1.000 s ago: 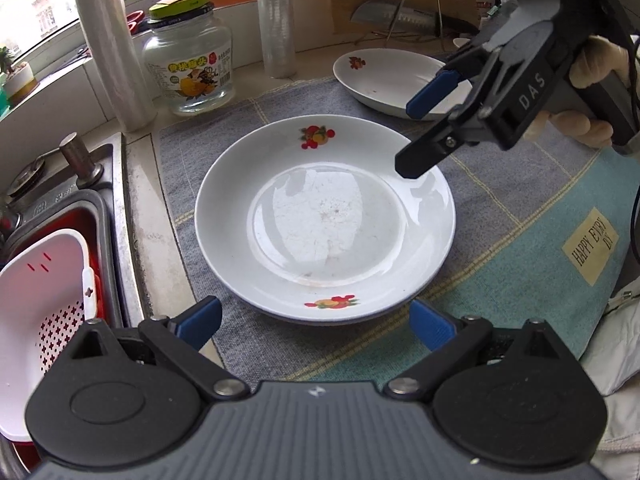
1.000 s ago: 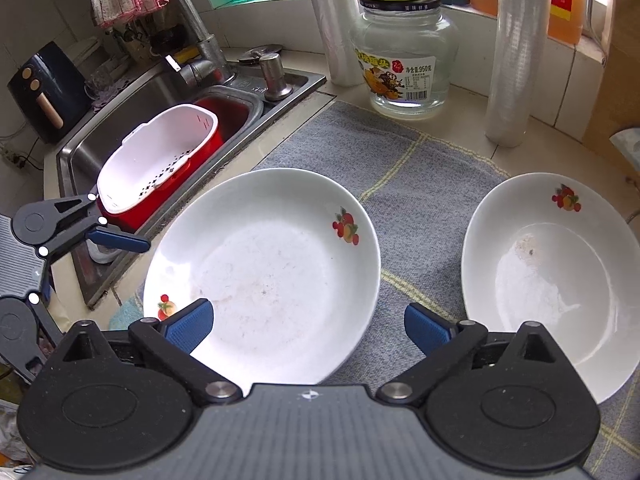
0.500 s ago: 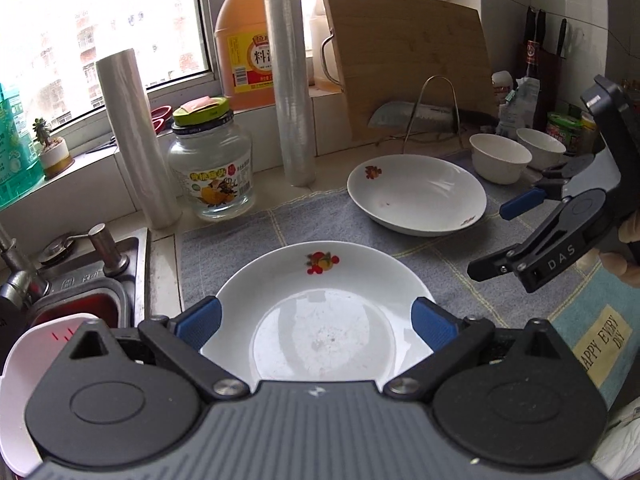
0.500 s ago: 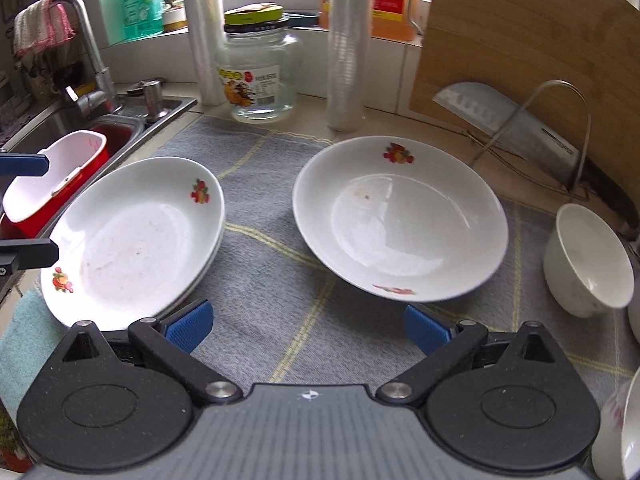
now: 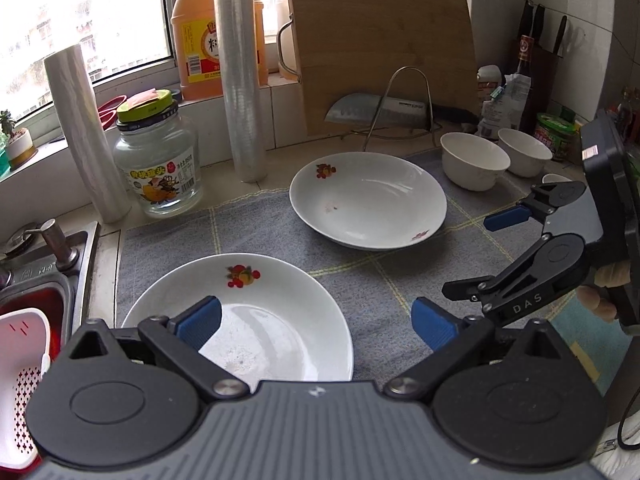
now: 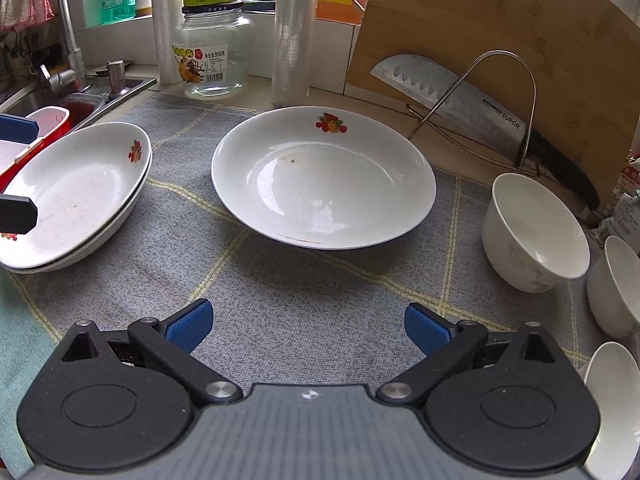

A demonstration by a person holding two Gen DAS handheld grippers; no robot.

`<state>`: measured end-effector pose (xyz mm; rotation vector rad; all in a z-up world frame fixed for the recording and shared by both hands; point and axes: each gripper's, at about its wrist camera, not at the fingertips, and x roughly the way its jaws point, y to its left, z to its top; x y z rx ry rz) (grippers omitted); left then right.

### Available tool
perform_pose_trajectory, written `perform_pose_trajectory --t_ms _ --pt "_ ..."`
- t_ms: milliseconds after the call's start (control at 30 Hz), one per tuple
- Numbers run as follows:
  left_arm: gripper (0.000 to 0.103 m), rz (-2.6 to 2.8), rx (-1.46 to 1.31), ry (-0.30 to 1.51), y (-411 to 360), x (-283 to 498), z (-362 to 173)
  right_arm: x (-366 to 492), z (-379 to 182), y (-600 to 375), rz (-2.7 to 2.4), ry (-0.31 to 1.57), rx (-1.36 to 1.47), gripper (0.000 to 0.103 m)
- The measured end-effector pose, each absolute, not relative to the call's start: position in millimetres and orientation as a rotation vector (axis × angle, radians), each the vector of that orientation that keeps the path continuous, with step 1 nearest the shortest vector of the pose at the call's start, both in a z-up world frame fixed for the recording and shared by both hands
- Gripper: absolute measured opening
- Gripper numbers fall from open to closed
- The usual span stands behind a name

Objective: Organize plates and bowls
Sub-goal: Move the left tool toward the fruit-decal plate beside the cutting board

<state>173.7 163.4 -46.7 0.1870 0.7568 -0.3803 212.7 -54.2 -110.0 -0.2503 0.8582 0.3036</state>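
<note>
From the left wrist view, our left claw (image 5: 316,320) hangs spread wide and empty over the near plate (image 5: 256,304); one blue pad sits above the plate's bowl, the other above bare grey cloth (image 5: 380,280) past its right rim. That plate's left edge comes close to the sink (image 5: 40,280), where a white basket (image 5: 20,344) sits. A second plate (image 5: 368,200) lies farther back, apart from the first, with a strip of open cloth between them. Our right claw (image 5: 474,254) enters from the right, released and holding nothing, over clear cloth right of both plates. Behind it stand two white bowls (image 5: 474,160), just beside the far plate's right rim.

From the right wrist view, our right claw (image 6: 308,326) is open and empty above a wide bare patch of cloth (image 6: 304,288). The single plate (image 6: 324,176) lies straight ahead, its near rim free all round. To the left we see two plates stacked (image 6: 76,196), rims nested, apart from the single one. On the right a bowl (image 6: 534,232) stands near the plate's edge, with more bowls (image 6: 618,284) crowding the right border. The knife rack (image 6: 472,108) and cutting board (image 6: 520,40) close off the back.
</note>
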Motion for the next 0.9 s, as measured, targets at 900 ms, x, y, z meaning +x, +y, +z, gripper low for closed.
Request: perform_pose_trajectory --t_ms 900 --pt "0.100 -0.431 0.213 0.869 111 286 -22 276 -143 -74 0.494 0.764 -0.241 0.103"
